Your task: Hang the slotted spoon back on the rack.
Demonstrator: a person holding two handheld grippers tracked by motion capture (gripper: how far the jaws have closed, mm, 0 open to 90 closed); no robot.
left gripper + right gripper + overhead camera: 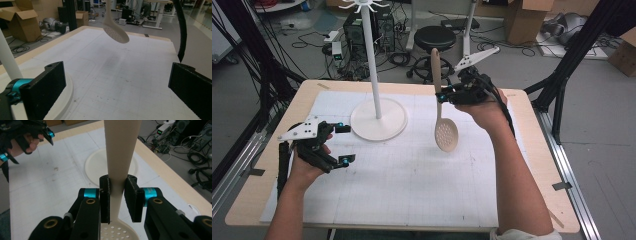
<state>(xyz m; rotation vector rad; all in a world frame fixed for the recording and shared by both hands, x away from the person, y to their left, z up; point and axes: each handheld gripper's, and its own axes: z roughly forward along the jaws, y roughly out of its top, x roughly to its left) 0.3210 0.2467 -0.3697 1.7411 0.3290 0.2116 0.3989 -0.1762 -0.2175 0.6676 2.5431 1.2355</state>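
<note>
A cream slotted spoon hangs upright above the table, perforated bowl down and handle pointing up. My right gripper is shut on its handle, about midway; in the right gripper view the two jaws clamp the handle with the bowl below. A white utensil stand with a round base and hooks at its top rises at the table's far middle. My left gripper stands open near the left edge, nothing between its jaws. In the left gripper view the spoon bowl floats ahead.
A white gridded mat covers most of the wooden table. Beyond the table are a black stool, computer towers, cables and cardboard boxes. Black frame posts stand at both sides.
</note>
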